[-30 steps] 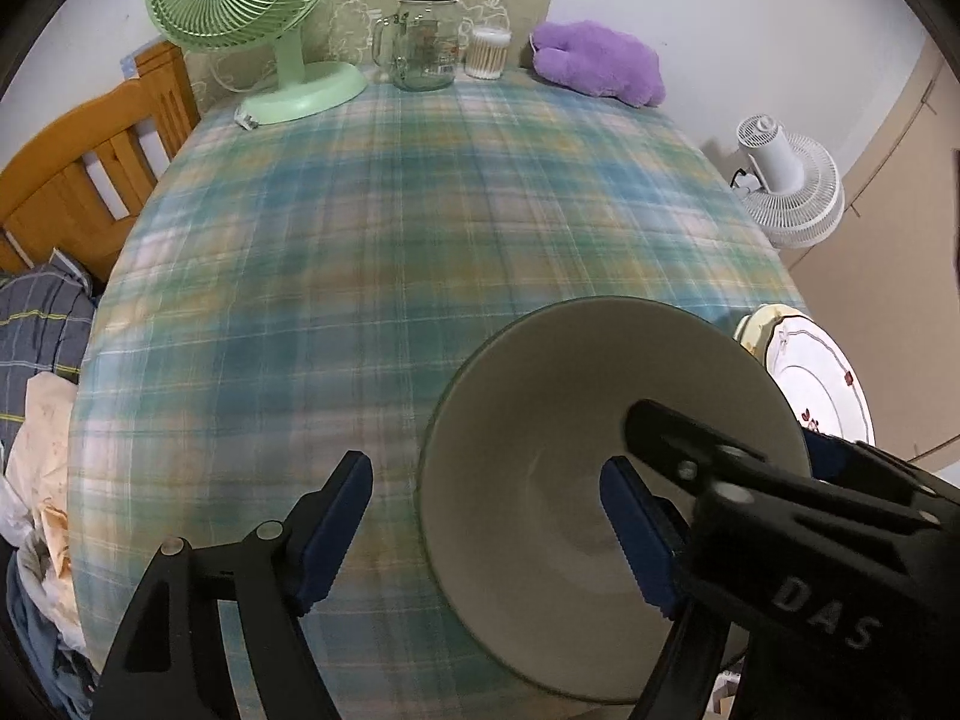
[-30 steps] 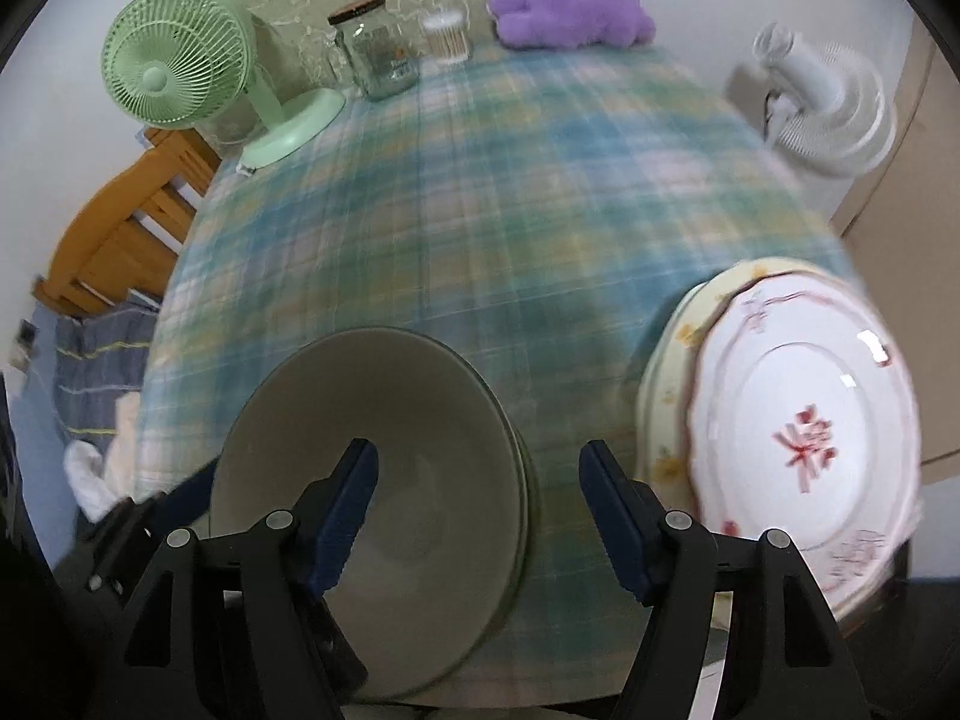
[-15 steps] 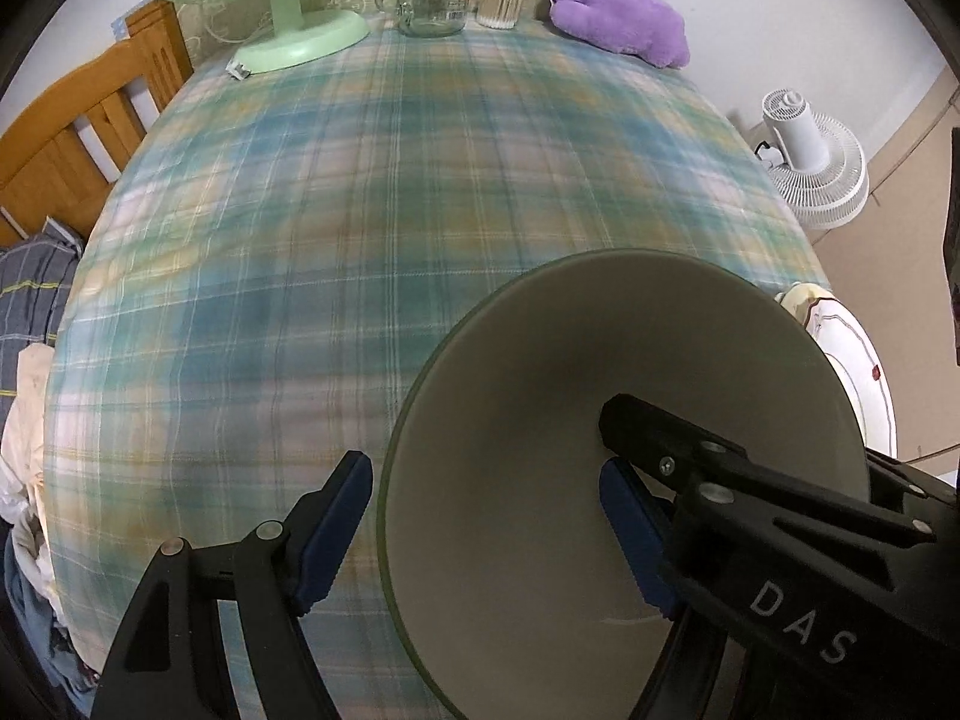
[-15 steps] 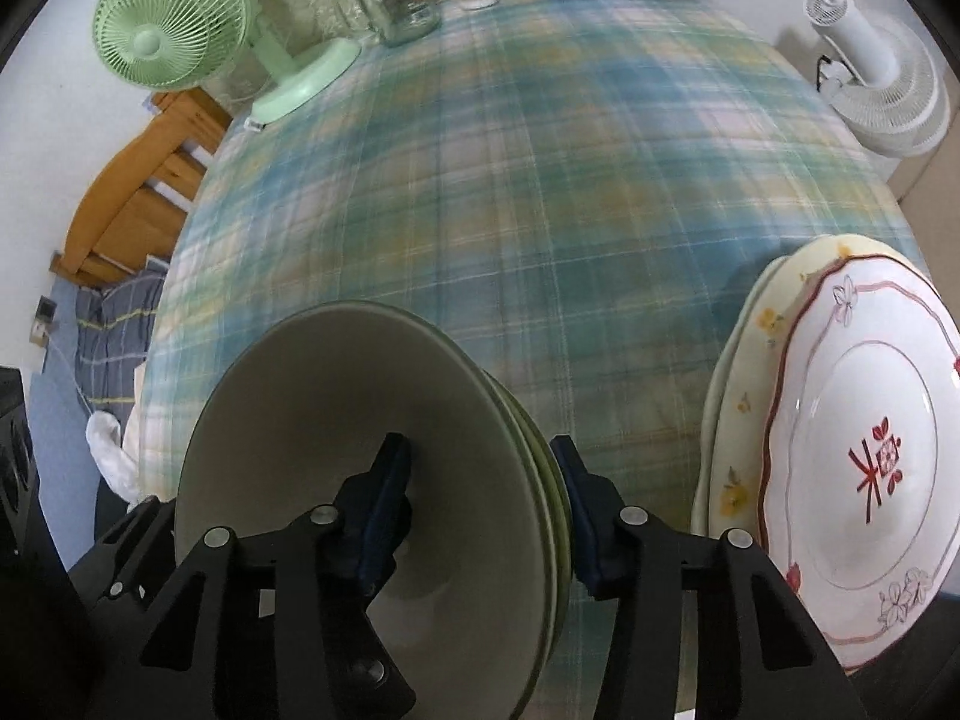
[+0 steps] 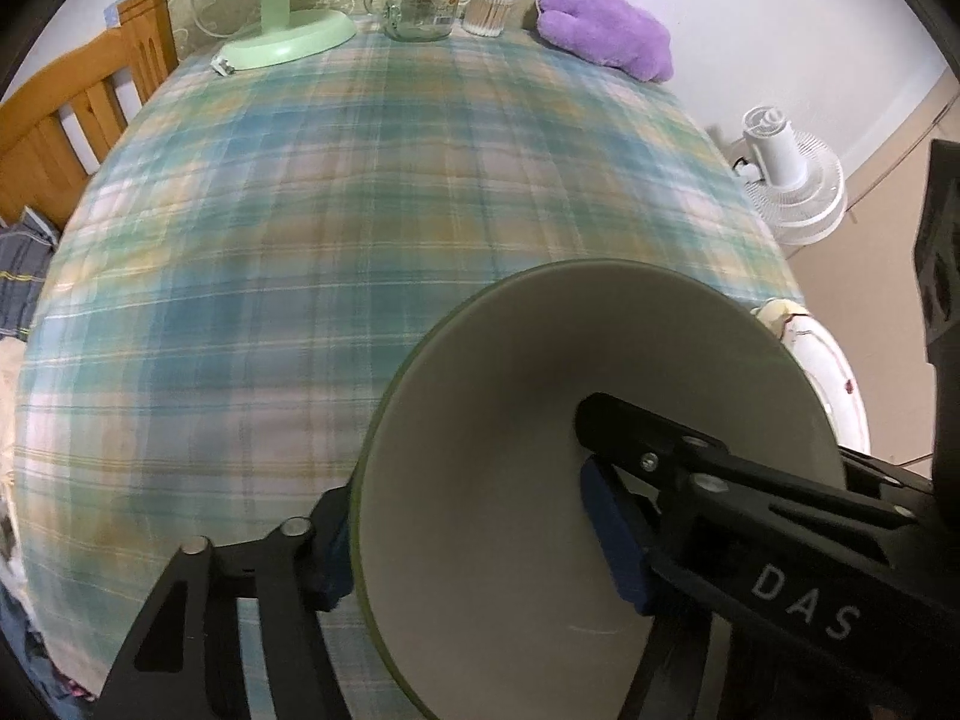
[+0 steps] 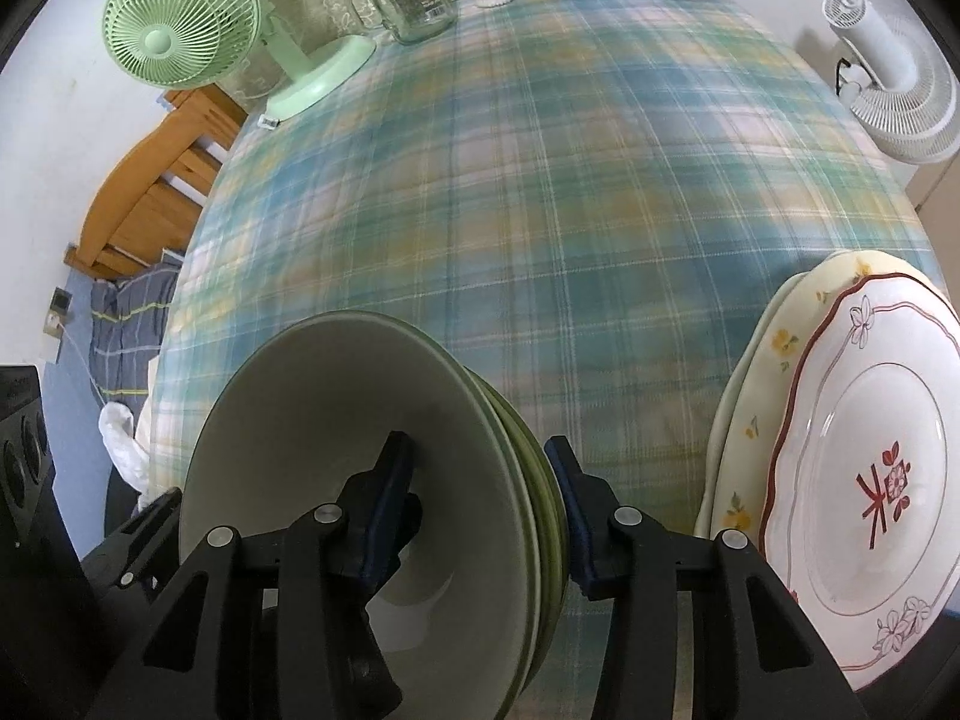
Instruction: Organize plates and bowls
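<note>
- Both claws have narrowed since the earlier frames. Left wrist view: the left claw is closing across the near-left rim of the stacked bowls, one pad outside, one inside. Plaid counter beyond lies open up to the green fan.
- Right wrist view: the right claw is closing on the stack's right rim. Plates sit near, at the counter's right edge.

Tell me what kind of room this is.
Probably a bedroom in a home: a wooden bed frame with striped bedding stands beside the plaid-clothed table, which carries a green desk fan.
</note>
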Demonstrator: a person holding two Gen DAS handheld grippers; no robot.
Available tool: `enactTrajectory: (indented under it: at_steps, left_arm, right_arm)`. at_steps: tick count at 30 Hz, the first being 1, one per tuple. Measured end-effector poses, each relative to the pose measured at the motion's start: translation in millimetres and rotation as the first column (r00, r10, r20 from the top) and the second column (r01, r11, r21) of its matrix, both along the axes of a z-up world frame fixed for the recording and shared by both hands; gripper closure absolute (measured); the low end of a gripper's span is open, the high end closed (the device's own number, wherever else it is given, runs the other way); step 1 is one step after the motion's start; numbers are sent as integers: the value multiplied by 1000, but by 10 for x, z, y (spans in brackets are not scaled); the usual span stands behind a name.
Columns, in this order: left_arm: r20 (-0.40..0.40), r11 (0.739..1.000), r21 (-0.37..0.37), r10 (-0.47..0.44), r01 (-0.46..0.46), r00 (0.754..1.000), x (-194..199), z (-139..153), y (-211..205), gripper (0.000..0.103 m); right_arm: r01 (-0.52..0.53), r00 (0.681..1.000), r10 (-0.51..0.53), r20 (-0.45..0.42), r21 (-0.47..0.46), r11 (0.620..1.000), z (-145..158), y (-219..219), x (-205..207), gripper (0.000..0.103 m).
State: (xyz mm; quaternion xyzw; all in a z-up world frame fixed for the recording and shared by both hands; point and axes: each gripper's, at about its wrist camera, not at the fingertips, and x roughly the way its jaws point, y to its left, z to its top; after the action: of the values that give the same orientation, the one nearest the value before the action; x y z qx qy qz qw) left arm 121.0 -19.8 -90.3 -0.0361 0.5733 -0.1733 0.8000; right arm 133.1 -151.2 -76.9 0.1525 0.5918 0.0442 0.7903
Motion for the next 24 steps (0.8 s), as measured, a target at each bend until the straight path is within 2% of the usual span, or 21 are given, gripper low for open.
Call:
enactTrajectory:
  at_steps: [1, 4, 13, 24]
  left_arm:
    - [-2, 1000, -22, 1, -1, 1000, -4, -2, 12, 44]
    - [0, 999, -43, 23, -23, 1000, -18, -6, 35, 44]
    - [-9, 998, -49, 26, -26, 1000, -48, 54, 75, 46]
    - [58, 997, -67, -23, 27, 998, -149, 407, 185, 46]
  right_arm:
    - [0, 1000, 0, 0, -2, 1000, 1, 3, -1, 55]
    - [-4, 1000, 4, -2, -12, 1000, 5, 25, 16, 55]
    - [-9, 1000, 8, -17, -41, 999, 44, 93, 24, 54]
    - [41, 998, -37, 48, -76, 996, 408, 217, -116, 54]
